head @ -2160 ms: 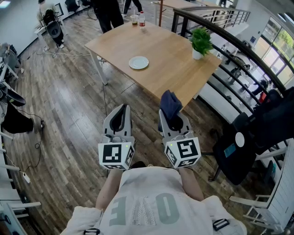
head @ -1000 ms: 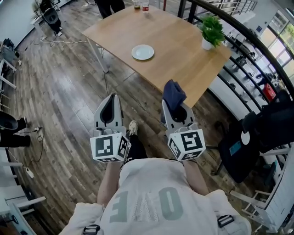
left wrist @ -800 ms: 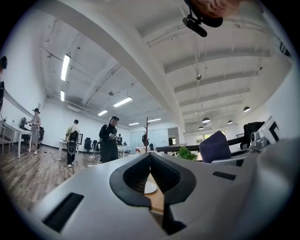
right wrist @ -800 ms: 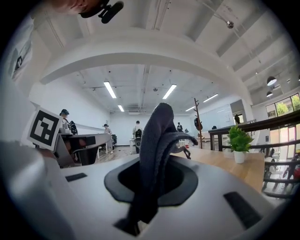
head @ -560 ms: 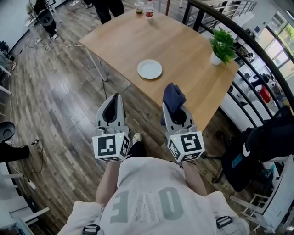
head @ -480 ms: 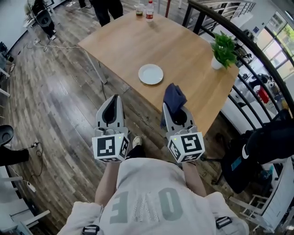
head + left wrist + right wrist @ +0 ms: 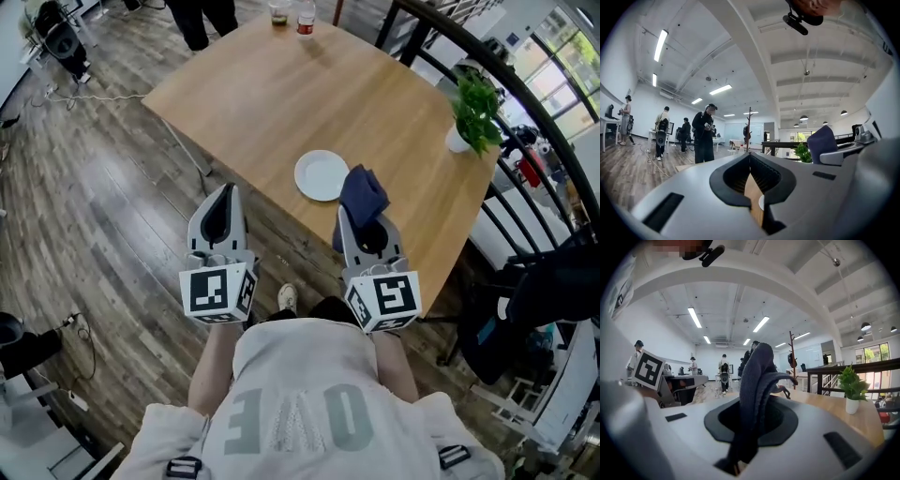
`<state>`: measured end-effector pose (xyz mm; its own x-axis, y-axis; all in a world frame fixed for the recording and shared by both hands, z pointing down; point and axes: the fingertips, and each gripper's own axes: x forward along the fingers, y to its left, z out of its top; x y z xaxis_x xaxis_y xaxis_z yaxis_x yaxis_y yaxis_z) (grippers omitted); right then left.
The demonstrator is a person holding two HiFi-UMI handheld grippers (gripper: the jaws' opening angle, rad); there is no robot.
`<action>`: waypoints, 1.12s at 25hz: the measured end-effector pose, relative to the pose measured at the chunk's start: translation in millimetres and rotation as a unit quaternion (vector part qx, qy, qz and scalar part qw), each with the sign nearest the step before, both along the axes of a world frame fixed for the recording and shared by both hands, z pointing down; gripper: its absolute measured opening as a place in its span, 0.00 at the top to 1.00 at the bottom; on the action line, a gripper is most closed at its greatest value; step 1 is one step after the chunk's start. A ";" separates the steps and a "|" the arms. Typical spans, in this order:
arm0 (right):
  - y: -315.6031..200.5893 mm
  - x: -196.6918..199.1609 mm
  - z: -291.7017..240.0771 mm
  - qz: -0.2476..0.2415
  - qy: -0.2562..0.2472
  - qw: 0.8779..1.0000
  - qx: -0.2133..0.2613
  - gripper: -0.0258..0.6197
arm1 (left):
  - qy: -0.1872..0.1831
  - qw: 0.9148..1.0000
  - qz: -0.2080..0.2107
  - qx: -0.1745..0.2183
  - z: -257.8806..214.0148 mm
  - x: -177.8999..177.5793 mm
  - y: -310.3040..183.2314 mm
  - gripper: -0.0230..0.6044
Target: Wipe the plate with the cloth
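Compared with one second ago, you stand closer to the table (image 7: 281, 84), and the plate (image 7: 322, 175) now lies just ahead of both grippers instead of far ahead. The white plate rests near the table's near edge, at 1 o'clock from your left gripper (image 7: 225, 190) and at 11 o'clock from your right gripper (image 7: 360, 220). Your left gripper has its jaws pressed together with nothing between them, and it hangs over the wooden floor (image 7: 112, 216), just before the table edge. Your right gripper pinches the dark blue cloth (image 7: 362, 194), which stands up out of the jaws. In the head view the cloth overlaps the plate's right rim, but I cannot tell whether they touch. At 2 o'clock from the plate stands a potted plant (image 7: 473, 108).
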<state>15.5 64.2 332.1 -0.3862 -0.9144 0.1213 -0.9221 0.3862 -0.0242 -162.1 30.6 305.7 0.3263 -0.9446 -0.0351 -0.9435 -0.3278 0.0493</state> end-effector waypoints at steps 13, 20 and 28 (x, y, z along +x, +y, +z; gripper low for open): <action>-89.5 27.7 27.2 0.001 0.008 0.999 -0.042 0.87 | -0.009 0.999 0.004 -0.031 23.7 21.9 -70.0 0.95; -128.9 50.8 26.2 -0.003 0.013 0.999 -0.031 0.87 | -0.019 0.998 0.033 -0.053 33.5 65.8 -114.1 0.95; -143.7 75.2 46.1 -0.013 0.002 0.998 -0.055 0.87 | -0.056 0.992 0.067 -0.091 45.2 106.0 -139.4 0.95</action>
<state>90.6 -79.5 378.2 -0.4093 -0.8850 0.2217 -0.9118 0.4054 -0.0649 -56.1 -108.9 350.9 0.4426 -0.8795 0.1748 -0.8945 -0.4468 0.0170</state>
